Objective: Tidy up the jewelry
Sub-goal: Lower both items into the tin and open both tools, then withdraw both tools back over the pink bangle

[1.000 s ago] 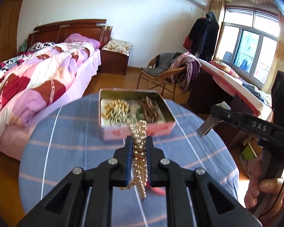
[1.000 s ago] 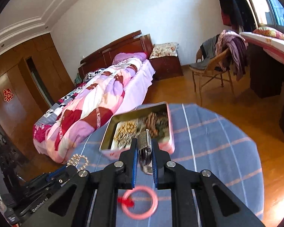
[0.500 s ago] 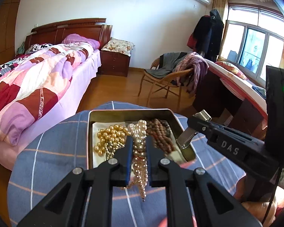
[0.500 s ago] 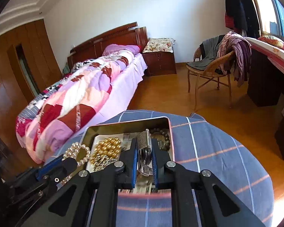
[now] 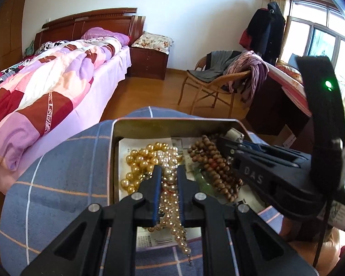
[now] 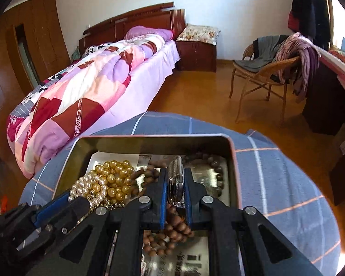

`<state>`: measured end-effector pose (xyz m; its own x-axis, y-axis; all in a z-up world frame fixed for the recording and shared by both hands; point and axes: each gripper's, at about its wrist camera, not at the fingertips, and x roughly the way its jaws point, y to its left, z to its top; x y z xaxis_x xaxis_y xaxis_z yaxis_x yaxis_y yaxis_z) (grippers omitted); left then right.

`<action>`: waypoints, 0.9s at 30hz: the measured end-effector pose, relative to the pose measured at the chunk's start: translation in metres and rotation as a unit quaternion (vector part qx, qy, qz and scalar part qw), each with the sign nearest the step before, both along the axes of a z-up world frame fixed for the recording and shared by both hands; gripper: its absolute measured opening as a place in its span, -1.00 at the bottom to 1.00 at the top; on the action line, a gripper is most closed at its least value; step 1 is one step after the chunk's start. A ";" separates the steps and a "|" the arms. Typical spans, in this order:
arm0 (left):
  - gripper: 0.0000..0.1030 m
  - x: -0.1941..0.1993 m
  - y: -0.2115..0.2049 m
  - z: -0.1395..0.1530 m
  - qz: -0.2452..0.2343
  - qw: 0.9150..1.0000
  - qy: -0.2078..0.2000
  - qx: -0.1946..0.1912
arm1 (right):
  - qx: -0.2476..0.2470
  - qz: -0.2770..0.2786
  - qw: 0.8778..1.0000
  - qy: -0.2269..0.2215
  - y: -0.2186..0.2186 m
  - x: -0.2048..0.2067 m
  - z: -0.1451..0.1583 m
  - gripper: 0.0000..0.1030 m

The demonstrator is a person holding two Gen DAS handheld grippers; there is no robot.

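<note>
A bedroom frames the scene: one bed [image 5: 57, 73] under a patchwork quilt, one wicker chair [image 5: 214, 82] draped with clothes, and one round table [image 5: 57, 172] under a blue checked cloth, all arranged around a single open metal tin [image 5: 172, 124] that sits on the table's far half.

The tin is the landmark. Inside it lie three strings of beads: one of large gold beads [image 6: 115, 174] at the tin's left side, one of brown wooden beads [image 5: 209, 161] to the right of centre, and one pale pearl strand [image 5: 170, 184] that runs from the gold beads back over the tin's near edge. A printed paper sheet [image 5: 126, 147] lines the tin's floor.

Two grippers reach over the tin's near edge, side by side. The left gripper [image 5: 169, 179] points straight into the tin, its blue-padded fingers pressed onto the pearl strand, whose loose end hangs below the jaws above the cloth. The right gripper [image 6: 176, 191] sits level above the tin's right half, its fingers pinching one silver metal watch [image 6: 176, 177] on edge, the mesh band rising past the fingertips, with wooden beads directly beneath it.
</note>
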<state>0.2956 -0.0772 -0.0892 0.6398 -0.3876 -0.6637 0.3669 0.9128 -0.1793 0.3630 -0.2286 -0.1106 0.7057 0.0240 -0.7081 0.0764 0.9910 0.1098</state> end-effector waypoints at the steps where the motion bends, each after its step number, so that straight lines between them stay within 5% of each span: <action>1: -0.74 0.000 0.000 -0.002 0.001 1.000 0.002 0.002 | -0.003 -0.001 1.000 0.000 0.001 0.002 -0.002 -0.75; 7: -0.74 0.006 -0.004 -0.011 0.000 1.000 0.017 0.013 | 0.017 0.012 1.000 0.013 0.000 0.010 -0.007 -0.70; 10: -0.70 0.004 -0.007 -0.011 0.007 0.999 0.013 0.035 | 0.032 0.022 0.999 0.028 0.001 0.009 -0.004 -0.31; 12: -0.41 0.000 -0.007 -0.001 0.015 0.999 0.003 0.042 | 0.034 0.023 0.999 0.012 0.003 0.000 0.008 0.04; 14: 0.50 -0.004 -0.003 0.011 0.022 0.999 -0.007 0.037 | 0.022 0.020 0.999 -0.011 0.006 -0.011 0.022 0.41; 18: 0.63 -0.027 0.002 0.038 0.037 0.996 -0.066 0.051 | 0.004 0.022 0.999 -0.049 0.014 -0.041 0.053 0.42; 22: 0.64 -0.053 0.013 0.053 0.041 0.995 -0.077 0.058 | 0.013 0.019 0.997 -0.074 0.018 -0.072 0.080 0.42; 27: 0.92 -0.090 0.032 0.063 0.049 0.995 -0.077 0.042 | -0.007 0.012 0.996 -0.083 0.029 -0.120 0.100 0.42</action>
<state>0.2057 -0.0452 -0.0265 0.7684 -0.2669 -0.5817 0.2937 0.9546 -0.0500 0.2434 -0.1992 -0.0108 0.8130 0.0329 -0.5813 0.0343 0.9940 0.1043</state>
